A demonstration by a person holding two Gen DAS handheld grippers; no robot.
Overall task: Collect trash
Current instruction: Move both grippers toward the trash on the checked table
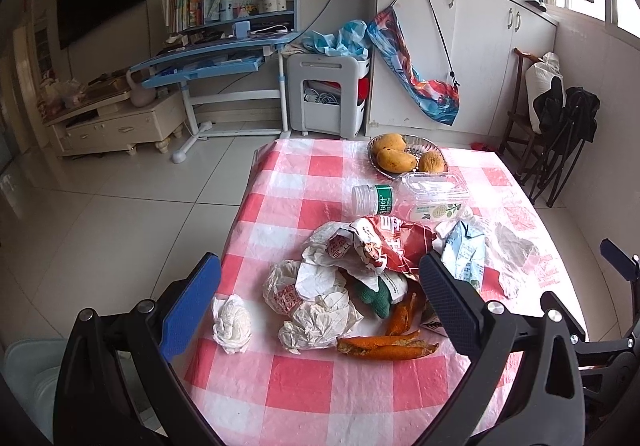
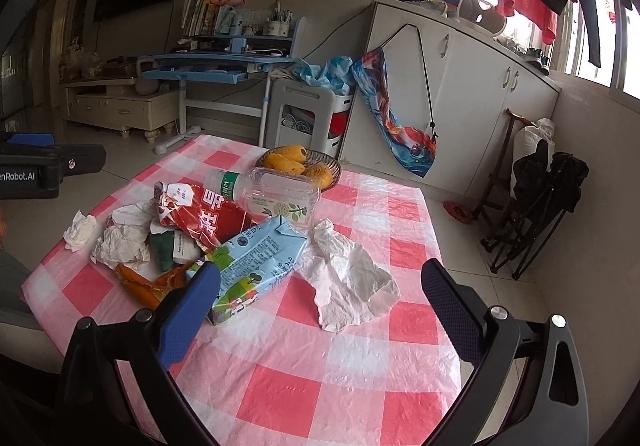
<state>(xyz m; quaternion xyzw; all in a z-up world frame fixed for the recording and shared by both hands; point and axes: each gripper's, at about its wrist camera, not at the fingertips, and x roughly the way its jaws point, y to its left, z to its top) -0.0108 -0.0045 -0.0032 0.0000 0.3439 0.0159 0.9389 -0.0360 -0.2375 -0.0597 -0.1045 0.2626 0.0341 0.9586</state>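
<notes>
Listing left to right on the checked table (image 2: 280,386): tissue ball (image 1: 232,324) at 9 o'clock of the pile, crumpled wrappers (image 1: 316,298), orange peel (image 1: 384,346), red bag (image 2: 204,217), bottle (image 2: 276,193), carton (image 2: 256,270), flat napkin (image 2: 352,278). Left gripper (image 1: 320,306), fingers spread, empty, above the wrappers. Right gripper (image 2: 320,310), fingers spread, empty; the napkin lies at 12 o'clock between them, nearer this hand, and the carton's long axis runs 1 to 7 o'clock.

Both hand-held grippers (image 1: 320,302) (image 2: 320,310) wide open.

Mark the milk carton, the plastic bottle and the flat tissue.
milk carton (image 2: 256,266), right wrist view, printed side panel.
plastic bottle (image 2: 276,193), right wrist view, clear body.
flat tissue (image 2: 348,278), right wrist view, crumpled middle.
</notes>
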